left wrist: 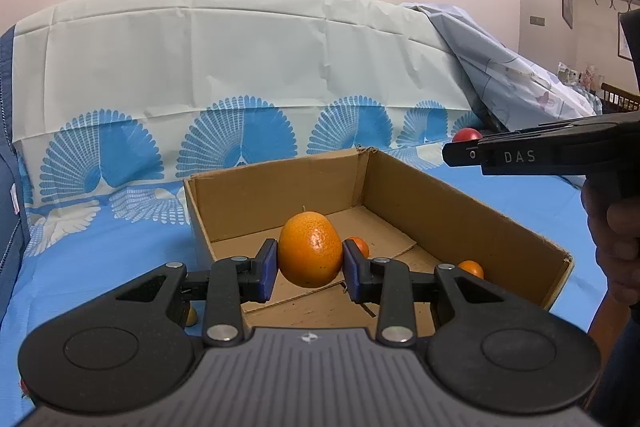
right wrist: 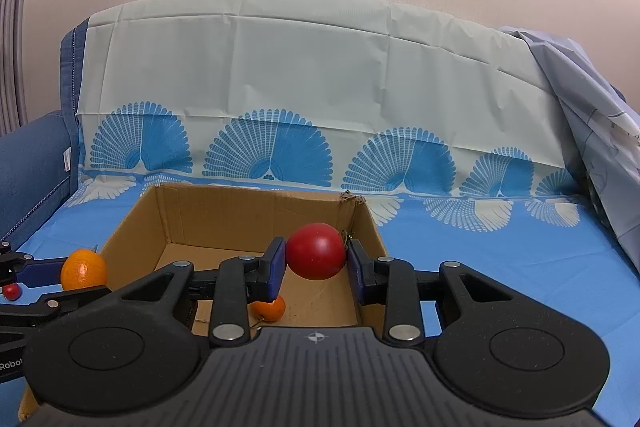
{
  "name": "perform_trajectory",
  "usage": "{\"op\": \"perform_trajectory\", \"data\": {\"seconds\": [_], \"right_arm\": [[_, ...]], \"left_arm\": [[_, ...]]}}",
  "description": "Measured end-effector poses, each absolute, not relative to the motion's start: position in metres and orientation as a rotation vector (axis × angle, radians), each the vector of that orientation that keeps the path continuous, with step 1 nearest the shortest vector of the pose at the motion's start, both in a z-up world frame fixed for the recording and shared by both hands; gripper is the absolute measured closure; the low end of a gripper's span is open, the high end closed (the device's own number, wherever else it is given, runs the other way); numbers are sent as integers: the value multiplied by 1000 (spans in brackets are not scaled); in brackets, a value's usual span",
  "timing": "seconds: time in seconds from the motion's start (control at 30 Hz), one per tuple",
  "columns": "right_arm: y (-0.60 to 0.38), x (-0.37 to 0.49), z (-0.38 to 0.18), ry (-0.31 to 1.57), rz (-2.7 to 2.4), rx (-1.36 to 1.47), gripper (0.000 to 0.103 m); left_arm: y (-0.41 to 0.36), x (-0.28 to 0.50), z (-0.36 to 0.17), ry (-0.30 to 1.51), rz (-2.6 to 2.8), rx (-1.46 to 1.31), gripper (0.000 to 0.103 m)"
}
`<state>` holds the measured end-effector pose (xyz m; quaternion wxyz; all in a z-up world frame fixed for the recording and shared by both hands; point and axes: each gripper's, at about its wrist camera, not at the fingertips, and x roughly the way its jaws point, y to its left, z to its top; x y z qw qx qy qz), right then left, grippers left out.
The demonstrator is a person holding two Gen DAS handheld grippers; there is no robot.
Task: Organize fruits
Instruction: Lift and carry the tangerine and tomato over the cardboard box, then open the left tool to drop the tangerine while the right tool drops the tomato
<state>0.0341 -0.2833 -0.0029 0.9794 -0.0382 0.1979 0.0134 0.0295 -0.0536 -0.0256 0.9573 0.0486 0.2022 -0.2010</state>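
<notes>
Above an open cardboard box (left wrist: 460, 211), my left gripper (left wrist: 308, 261) is shut on a large orange (left wrist: 310, 247), its blue pads pressing both sides. Two small oranges (left wrist: 359, 245) (left wrist: 473, 269) lie on the box floor. My right gripper (right wrist: 316, 267) is shut on a round red fruit (right wrist: 316, 251) over the right part of the box (right wrist: 256, 215). One small orange (right wrist: 271, 307) shows beneath it. From the right wrist, the left gripper (right wrist: 86, 279) and its orange (right wrist: 84, 269) appear at the left. From the left wrist, the right gripper (left wrist: 460, 147) and red fruit (left wrist: 466, 135) appear at the right.
The box rests on a blue patterned cloth (right wrist: 500, 267) spread over a sofa and its backrest. A small red fruit (right wrist: 11, 291) lies on the cloth left of the box. A small yellowish fruit (left wrist: 192, 315) peeks out under my left finger. A hand (left wrist: 612, 235) holds the right gripper.
</notes>
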Motion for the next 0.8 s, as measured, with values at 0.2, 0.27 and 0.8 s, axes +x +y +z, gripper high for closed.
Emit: {"op": "perform_trajectory", "data": {"seconds": [0.2,0.27,0.8], "right_arm": [[-281,38,-4,422,18,-89,60],[-281,38,-4,419,18,-85,55],[-274,38,-3,408,-7,-76,52]], "left_arm": [[-56,31,-26,425,-413,96,59],[-56,31,-24,419,-420,94,59],[-52,24,-23,407,-407,100,61]]}}
